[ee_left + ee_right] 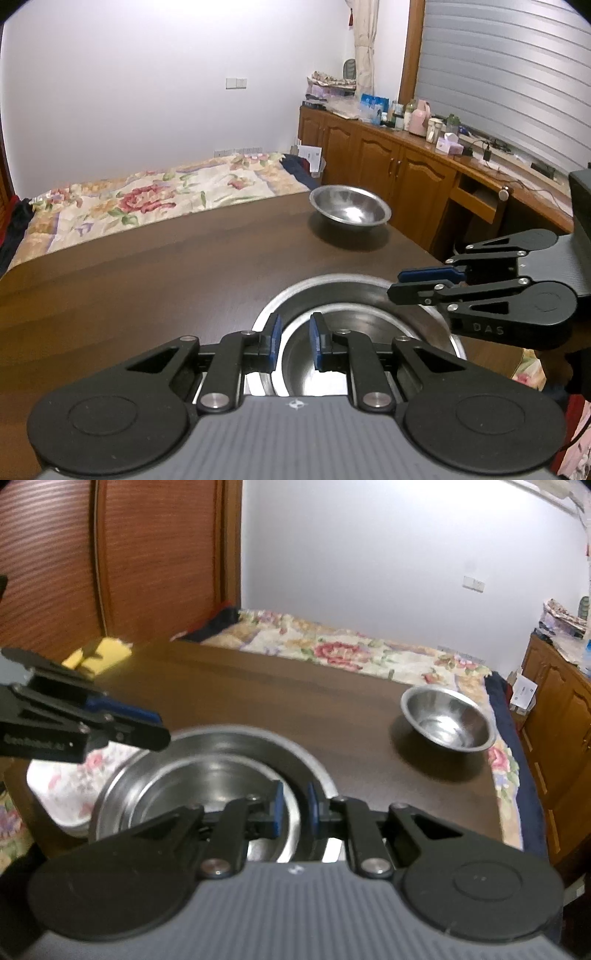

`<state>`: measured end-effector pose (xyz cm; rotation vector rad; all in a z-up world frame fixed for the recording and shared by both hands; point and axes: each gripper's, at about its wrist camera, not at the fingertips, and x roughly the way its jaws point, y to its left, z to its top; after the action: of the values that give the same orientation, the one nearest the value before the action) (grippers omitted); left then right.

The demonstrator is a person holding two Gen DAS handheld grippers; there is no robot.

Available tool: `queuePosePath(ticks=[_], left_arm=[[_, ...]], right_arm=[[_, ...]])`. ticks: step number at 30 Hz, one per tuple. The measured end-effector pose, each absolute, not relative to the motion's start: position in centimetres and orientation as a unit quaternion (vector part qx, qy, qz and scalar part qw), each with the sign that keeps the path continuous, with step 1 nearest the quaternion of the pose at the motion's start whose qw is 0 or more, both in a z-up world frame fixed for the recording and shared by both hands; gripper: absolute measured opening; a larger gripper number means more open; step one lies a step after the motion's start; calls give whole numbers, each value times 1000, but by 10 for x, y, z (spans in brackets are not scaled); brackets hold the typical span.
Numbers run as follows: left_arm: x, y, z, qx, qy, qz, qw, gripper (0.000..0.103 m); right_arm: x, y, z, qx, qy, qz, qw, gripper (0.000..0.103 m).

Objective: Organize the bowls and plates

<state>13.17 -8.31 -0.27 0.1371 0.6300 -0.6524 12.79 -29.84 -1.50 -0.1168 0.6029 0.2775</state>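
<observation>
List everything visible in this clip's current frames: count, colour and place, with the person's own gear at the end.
steel bowl: one, silver, alone toward the far right of the table.
nested steel dishes: a smaller silver bowl inside a wider silver one, at the table's near edge under both tongs.
table: one, dark brown wood.
bed: one, floral cover, beyond the table.
yellow item: one, at the table's far left corner; too blurred to name.
cabinets: brown wood, along the right wall, top cluttered with bottles and boxes.
left tongs: black with blue pads, nearly shut, over the nested dishes; a grip on the rim cannot be told.
right tongs: same colours, nearly shut, over the same dishes.
</observation>
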Motion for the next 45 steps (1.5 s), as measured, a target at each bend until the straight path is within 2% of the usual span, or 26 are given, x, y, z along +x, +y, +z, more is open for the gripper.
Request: queuePosePath(ticks=[13, 26, 27, 30, 31, 33, 45], left_arm=[[155, -113, 23, 67, 275, -330, 901, 19], [202, -139, 30, 83, 283, -341, 893, 19], [205, -142, 30, 83, 284, -341, 892, 19], [214, -151, 28, 83, 287, -342, 891, 21], [217, -154, 27, 81, 289, -344, 890, 24], [222, -159, 25, 78, 292, -347, 888, 29], [265, -196, 24, 80, 309, -355, 879, 31]], right_arm=[[134, -350, 14, -15, 247, 79, 966, 16], [173, -403, 3, 30, 226, -6, 974, 17], [177, -407, 1, 36, 226, -12, 973, 18], [186, -416, -4, 43, 222, -28, 974, 36], [190, -418, -6, 44, 221, -30, 974, 37], [196, -422, -9, 46, 220, -34, 974, 37], [229, -440, -41, 105, 260, -51, 958, 37]])
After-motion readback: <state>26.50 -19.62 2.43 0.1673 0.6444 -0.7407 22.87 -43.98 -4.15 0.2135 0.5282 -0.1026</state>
